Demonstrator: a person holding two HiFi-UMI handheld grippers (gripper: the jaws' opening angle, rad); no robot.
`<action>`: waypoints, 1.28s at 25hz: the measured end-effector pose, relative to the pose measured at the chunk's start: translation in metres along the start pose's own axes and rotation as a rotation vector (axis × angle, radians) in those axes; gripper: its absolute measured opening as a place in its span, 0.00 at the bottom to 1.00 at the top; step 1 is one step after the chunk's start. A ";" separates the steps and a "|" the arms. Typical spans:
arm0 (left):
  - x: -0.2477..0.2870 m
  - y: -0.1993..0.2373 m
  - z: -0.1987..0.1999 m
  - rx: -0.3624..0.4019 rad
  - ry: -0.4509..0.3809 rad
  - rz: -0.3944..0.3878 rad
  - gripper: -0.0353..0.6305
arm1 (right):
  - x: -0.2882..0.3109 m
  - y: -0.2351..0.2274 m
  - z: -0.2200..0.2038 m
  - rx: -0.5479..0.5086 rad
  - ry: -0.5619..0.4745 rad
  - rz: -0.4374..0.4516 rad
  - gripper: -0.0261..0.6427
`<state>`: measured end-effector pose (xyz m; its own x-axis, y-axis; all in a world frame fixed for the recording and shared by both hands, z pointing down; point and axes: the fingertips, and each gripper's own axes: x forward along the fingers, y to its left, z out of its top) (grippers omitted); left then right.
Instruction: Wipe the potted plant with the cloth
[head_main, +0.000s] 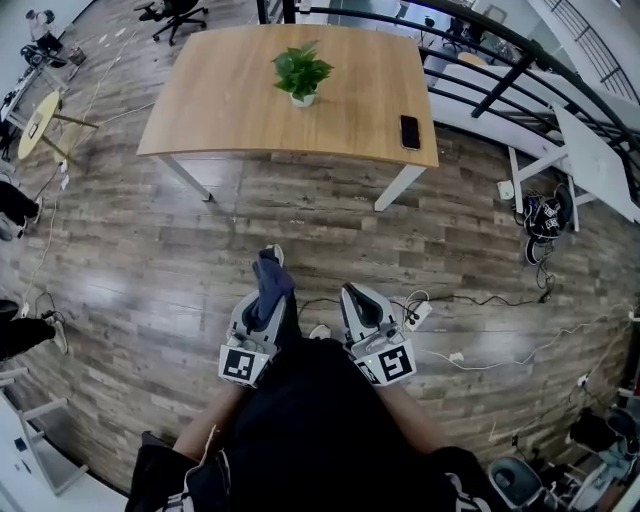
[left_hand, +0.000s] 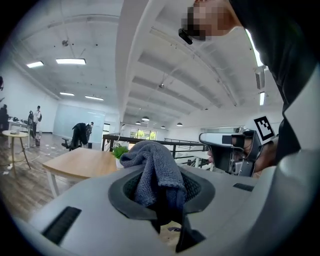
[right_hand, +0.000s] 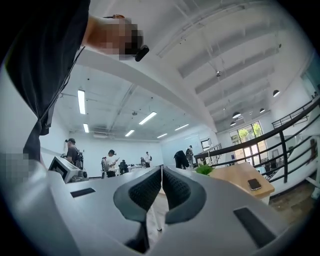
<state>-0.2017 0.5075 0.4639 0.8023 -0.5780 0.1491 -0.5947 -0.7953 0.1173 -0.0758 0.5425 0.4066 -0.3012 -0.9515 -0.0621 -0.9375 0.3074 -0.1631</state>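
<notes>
Clamping the grey cloth, the left gripper is hovering over the floor. The right gripper is riding beside it, jaws together, empty. The potted plant is sitting on the wooden table, well apart.

Head view looks steeply down — gripper views level, all sharing the table.
</notes>
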 end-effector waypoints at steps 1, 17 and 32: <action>0.009 0.006 -0.001 -0.013 -0.002 -0.002 0.23 | 0.006 -0.006 -0.003 0.001 0.007 -0.007 0.07; 0.194 0.181 0.048 -0.131 -0.017 -0.067 0.22 | 0.220 -0.095 0.022 0.015 0.015 0.064 0.07; 0.306 0.294 0.030 -0.139 0.029 -0.036 0.22 | 0.344 -0.205 -0.035 -0.121 0.159 0.085 0.07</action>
<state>-0.1291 0.0914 0.5146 0.8228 -0.5422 0.1705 -0.5684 -0.7813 0.2581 0.0067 0.1523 0.4530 -0.3944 -0.9148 0.0874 -0.9189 0.3920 -0.0444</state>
